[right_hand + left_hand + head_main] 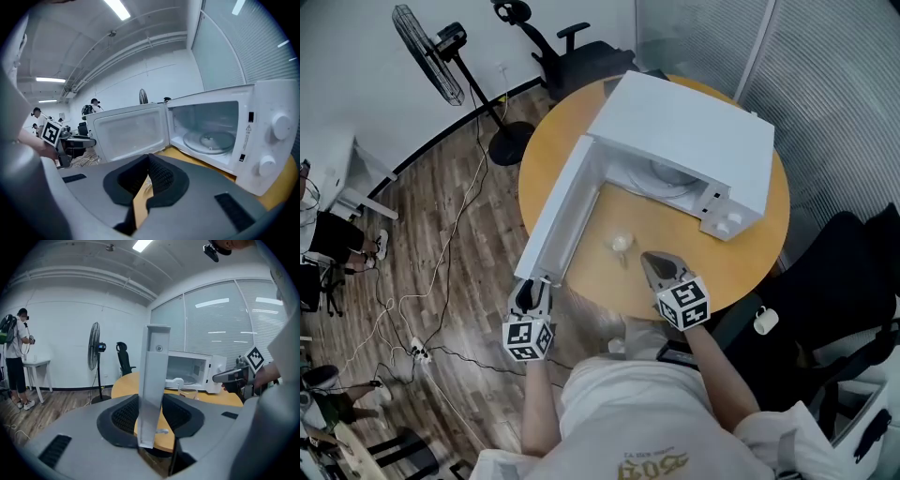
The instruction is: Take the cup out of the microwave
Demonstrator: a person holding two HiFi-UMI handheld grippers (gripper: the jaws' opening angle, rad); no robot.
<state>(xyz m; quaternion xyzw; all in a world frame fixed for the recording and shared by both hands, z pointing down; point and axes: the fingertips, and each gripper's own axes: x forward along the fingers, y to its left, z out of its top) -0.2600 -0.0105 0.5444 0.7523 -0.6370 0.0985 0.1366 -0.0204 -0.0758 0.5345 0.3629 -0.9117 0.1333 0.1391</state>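
Dark ribbed jaws of the left gripper (pixel 151 414) pinch the free edge of the white microwave door (pixel 154 376), which stands upright between the pads and swung fully open. The right gripper (pixel 149 161) has its jaws pressed together with nothing between them; only a sliver of the counter shows through the slit below the tips.

In the head view the right gripper hovers over the round, light wooden counter (pixel 750 253), pointing toward the open oven. Just beyond its tips, on the bare wood in front of the oven mouth, stands a small clear cup (pixel 622 244). It is outside the cavity, apart from both grippers and between the open door and the right gripper.

Behind the cup sits the boxy white microwave (pixel 684 131), its two round knobs on the panel at the right of the opening. The right gripper view looks into the cavity, where only the round glass turntable (pixel 208 139) lies.

Farther out, a black standing fan (pixel 427 52) and a black office chair (pixel 581 52) stand on the wood-plank floor (pixel 441 216), which is crossed by loose cables. A person (pixel 14 362) stands at the far wall in the left gripper view.
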